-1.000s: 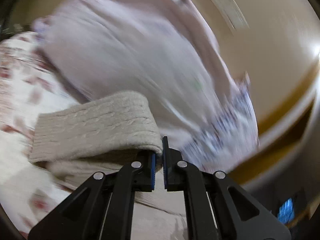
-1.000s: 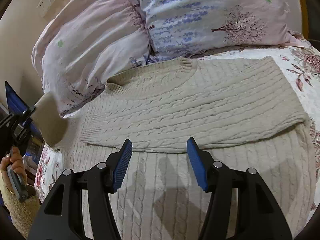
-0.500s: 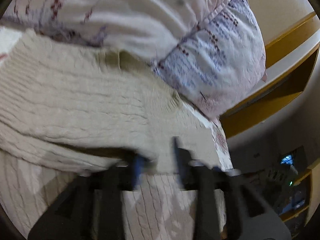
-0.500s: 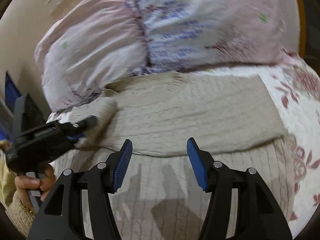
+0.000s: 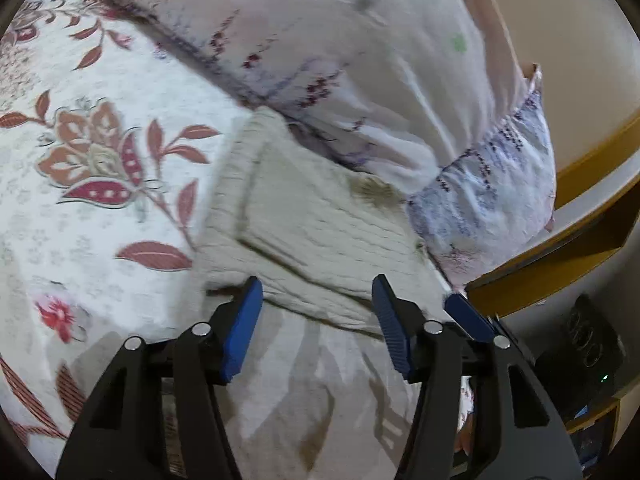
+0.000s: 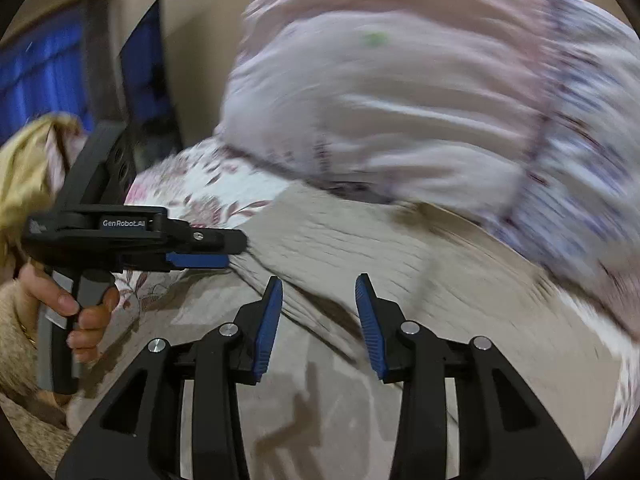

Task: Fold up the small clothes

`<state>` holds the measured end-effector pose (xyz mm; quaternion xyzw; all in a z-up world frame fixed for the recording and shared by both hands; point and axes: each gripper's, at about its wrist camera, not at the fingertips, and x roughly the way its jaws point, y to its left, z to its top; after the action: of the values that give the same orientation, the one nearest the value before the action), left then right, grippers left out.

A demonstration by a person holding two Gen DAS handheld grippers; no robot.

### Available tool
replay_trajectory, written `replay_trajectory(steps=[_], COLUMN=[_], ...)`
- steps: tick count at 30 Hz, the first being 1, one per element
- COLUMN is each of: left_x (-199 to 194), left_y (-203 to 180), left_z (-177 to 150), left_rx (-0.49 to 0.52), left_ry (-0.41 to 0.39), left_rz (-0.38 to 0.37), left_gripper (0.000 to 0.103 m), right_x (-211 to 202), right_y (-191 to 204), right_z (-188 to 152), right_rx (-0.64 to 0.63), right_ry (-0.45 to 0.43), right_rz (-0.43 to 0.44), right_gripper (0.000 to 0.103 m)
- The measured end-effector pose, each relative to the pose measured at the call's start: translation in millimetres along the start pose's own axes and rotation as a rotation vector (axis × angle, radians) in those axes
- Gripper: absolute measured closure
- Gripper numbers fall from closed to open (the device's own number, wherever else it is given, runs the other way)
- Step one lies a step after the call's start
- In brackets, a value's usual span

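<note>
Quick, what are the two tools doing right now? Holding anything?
Left tool: open, holding nothing, just above the folded cream sweater.
Right tool: open, holding nothing, over the sweater.

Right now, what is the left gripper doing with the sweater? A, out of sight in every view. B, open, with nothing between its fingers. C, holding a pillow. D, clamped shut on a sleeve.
B: the left gripper is open over the sweater, its blue fingers spread apart with nothing pinched between them.
</note>
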<state>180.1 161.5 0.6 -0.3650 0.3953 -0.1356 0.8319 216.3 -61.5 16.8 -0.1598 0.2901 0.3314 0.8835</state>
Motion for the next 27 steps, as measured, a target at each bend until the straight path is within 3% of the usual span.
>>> replay_trajectory(steps=[3, 5, 8, 12, 17, 21, 23, 27], left_x=[4, 1, 1, 1, 2, 5, 6, 10], left_y=[11, 17, 21, 19, 18, 14, 12, 5], left_z=[-1, -1, -1, -2, -2, -3, -3, -5], left_rx=[-0.019, -0.034, -0.041, -0.027, -0.018, 0.004, 0.022, 0.069], left_ry=[0.013, 0.01, 0.008, 0.005, 0.006, 0.009, 0.01, 0.012], left_rz=[0.009, -0.008, -0.021, -0.017, -0.014, -0.011, -0.01, -0.008], left_gripper=[0.053, 0.053, 0.053, 0.054, 0.053, 0.047, 0.043, 0.031], right_x=[39, 57, 70, 56, 0, -60, -74, -80], right_y=[17, 23, 19, -6, -51, -102, -121, -146], right_z=[4, 2, -3, 0, -9, -53, -79, -123], right_rx=[-0.071, -0.098, -0.083, 0.093, 0.323, 0.598, 0.695, 0.849], right_ry=[0.081, 0.123, 0.13, 0.077, -0.092, -0.21, -0.175, -0.04], right_rz=[0.006, -0.034, -0.076, -0.023, -0.085, -0.178, -0.204, -0.174], right_gripper=[0.063, 0.063, 0.077, 0.099, 0.099, 0.099, 0.099, 0.094])
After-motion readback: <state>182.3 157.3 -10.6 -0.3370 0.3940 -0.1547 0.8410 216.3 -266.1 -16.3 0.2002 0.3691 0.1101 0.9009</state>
